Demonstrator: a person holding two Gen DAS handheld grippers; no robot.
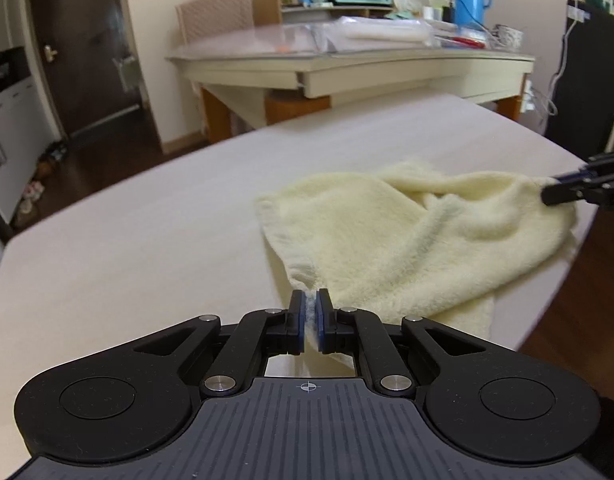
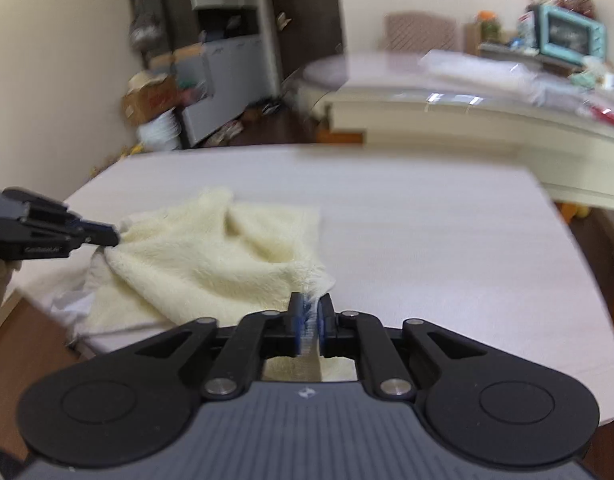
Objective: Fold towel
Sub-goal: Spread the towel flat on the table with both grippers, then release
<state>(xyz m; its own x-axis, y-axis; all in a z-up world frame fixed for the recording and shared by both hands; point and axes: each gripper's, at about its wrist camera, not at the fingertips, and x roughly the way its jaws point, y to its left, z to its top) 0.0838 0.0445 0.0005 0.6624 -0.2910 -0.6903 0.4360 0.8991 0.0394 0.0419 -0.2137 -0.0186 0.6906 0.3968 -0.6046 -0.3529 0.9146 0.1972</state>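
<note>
Pinched at two corners – left claw and right claw, both clamped narrow on the cream towel – bunched toward three o'clock on the pale surface; soft, light, floppy, best gripped at hems.

A fluffy pale-yellow terry towel lies bunched on a pale whitish wood-grain table, draped partly over its near left edge. The right gripper, black with blue pads, pinches a corner of the towel (tufts of pile show between the narrow jaws). At the far left, the left gripper clamps the towel's opposite corner. Behind stands a cream table bearing a blurred teal toaster oven.
</note>
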